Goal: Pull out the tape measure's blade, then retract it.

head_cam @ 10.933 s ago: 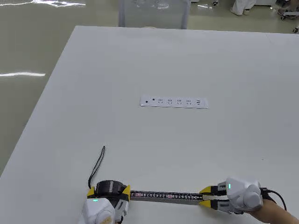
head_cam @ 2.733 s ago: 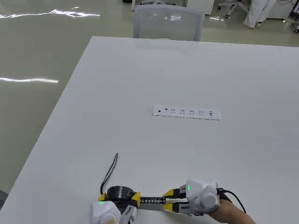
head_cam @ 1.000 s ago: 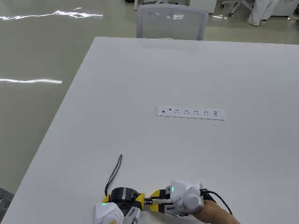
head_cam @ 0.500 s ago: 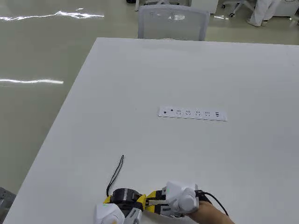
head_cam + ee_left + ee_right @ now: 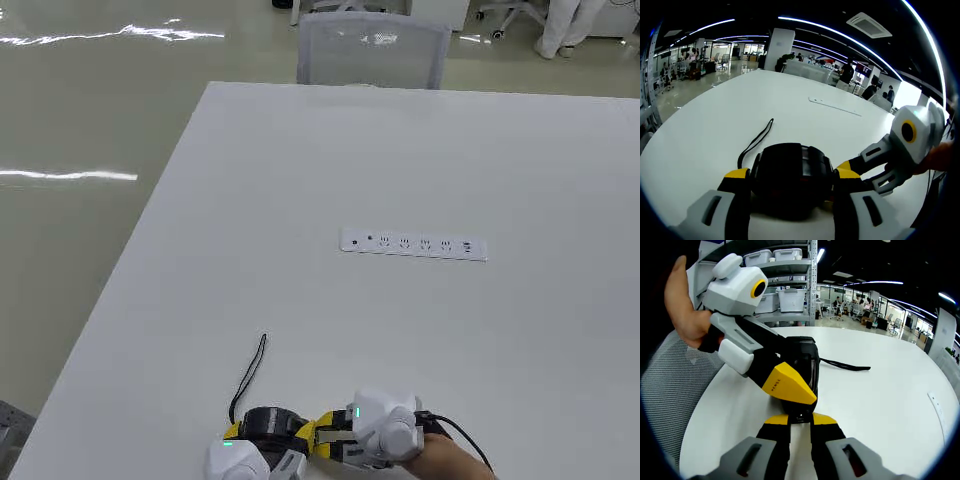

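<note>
- Trails a thin black strap from the case, up and leftward in the head view; lies slack and flat on the white table.
- Clamps the black tape measure from both sides with the left gripper, yellow jaw tips pressed against the flanks of the case; rests on the table close to its near edge.
- Shows almost no tape drawn out: just a short blade end at the mouth of the case, on the side facing the right gripper.
- Pinches that blade end with the right gripper, jaws drawn close together, tips right up against the case and just beside the nearer jaw of the left gripper.
- Comes in from the lower right in the head view, with a hand and a dark cable behind the white body of the right gripper.
- Farther back and well apart from both grippers: a white power strip, flat on the table, lying lengthwise left to right.
- Past the far edge of the table: a grey mesh chair, on a glossy floor.
</note>
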